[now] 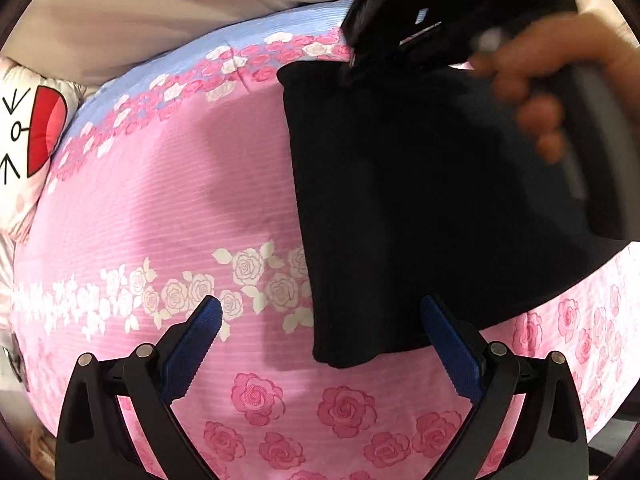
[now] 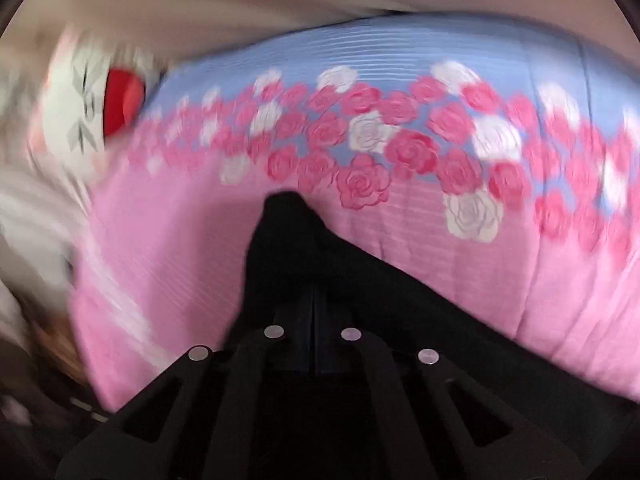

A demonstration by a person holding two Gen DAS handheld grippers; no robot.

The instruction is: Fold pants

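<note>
The right gripper (image 1: 354, 62) is clenched on a corner of the black pants (image 1: 400, 208), lifting it over the pink bedspread (image 1: 180, 200). The left gripper (image 1: 320, 320) hangs released beside the pants' lower edge.

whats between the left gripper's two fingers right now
In the left wrist view, the left gripper stands open over the pink rose bedspread; the lower corner of the black pants hangs into the gap, unpinched.
</note>
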